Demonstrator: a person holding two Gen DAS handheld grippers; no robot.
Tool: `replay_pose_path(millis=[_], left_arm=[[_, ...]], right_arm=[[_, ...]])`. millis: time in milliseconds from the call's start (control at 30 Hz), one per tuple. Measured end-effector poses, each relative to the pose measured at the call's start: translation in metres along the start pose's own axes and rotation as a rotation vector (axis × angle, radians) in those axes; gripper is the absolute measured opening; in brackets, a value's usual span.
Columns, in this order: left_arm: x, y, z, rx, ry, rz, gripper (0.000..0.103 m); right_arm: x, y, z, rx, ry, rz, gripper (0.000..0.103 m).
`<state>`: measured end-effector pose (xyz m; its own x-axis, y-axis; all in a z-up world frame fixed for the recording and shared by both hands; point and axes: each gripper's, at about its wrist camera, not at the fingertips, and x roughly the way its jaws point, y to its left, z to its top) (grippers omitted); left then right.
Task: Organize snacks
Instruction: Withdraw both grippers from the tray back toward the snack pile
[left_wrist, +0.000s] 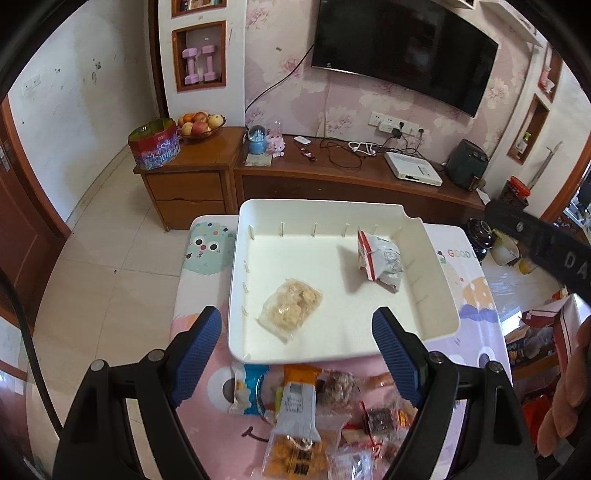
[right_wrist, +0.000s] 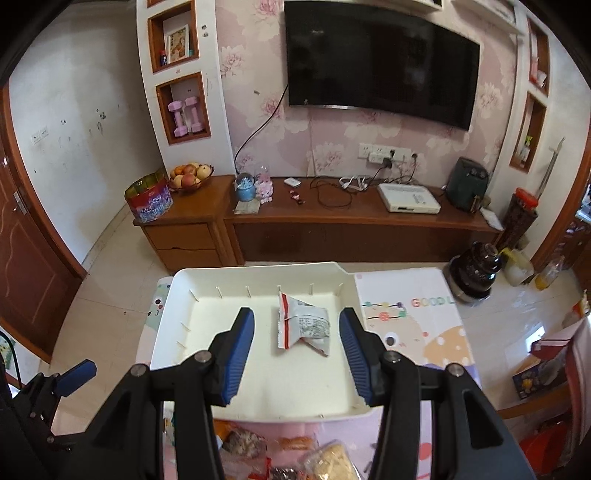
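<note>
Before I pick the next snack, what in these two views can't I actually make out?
- Loose snack pile: left wrist view, cut by the bottom edge and the left gripper; full count unknown.
- Clear cookie packet in the white tray: hidden in the right wrist view by a gripper finger.
- Print on the red-and-white packet: too small.

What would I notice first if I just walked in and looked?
Probably the big white tray in the middle of the cartoon table, with just two snacks inside: a clear bag of pale puffs near the front and a red-and-white packet toward the back right. Next, the heap of loose snack packets in front of the tray, and the large black TV on the flowery wall.
</note>
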<state>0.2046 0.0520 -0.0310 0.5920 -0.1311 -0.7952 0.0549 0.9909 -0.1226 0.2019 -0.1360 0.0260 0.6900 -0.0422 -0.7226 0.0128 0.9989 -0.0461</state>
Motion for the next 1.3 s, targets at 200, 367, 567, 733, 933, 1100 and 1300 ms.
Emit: replay_pose_path(millis=[200, 367, 567, 733, 933, 1100, 1300], left_arm=[[-0.031, 0.002, -0.02, 0.018, -0.019, -0.012, 0.083], [-0.061, 0.002, -0.034, 0.033, -0.045, -0.024, 0.083], [-0.103, 0.001, -0.053, 0.057, -0.089, -0.049, 0.085], [-0.133, -0.003, -0.078, 0.093, -0.117, -0.053, 0.085], [-0.149, -0.006, -0.105, 0.13, -0.111, -0.065, 0.086], [-0.149, -0.006, -0.127, 0.142, -0.08, -0.062, 0.086], [-0.139, -0.001, -0.153, 0.137, -0.021, -0.056, 0.086]], right_arm=[[-0.048, 0.002, -0.011, 0.011, -0.084, -0.035, 0.049], [-0.08, 0.0, -0.02, 0.04, -0.105, -0.027, 0.048], [-0.113, -0.002, -0.04, 0.054, -0.106, -0.003, 0.048], [-0.138, -0.001, -0.065, 0.05, -0.104, 0.022, 0.048], [-0.158, 0.001, -0.094, 0.045, -0.085, 0.048, 0.048], [-0.166, 0.005, -0.116, 0.025, -0.064, 0.062, 0.048], [-0.161, 0.008, -0.143, 0.003, -0.014, 0.071, 0.048]])
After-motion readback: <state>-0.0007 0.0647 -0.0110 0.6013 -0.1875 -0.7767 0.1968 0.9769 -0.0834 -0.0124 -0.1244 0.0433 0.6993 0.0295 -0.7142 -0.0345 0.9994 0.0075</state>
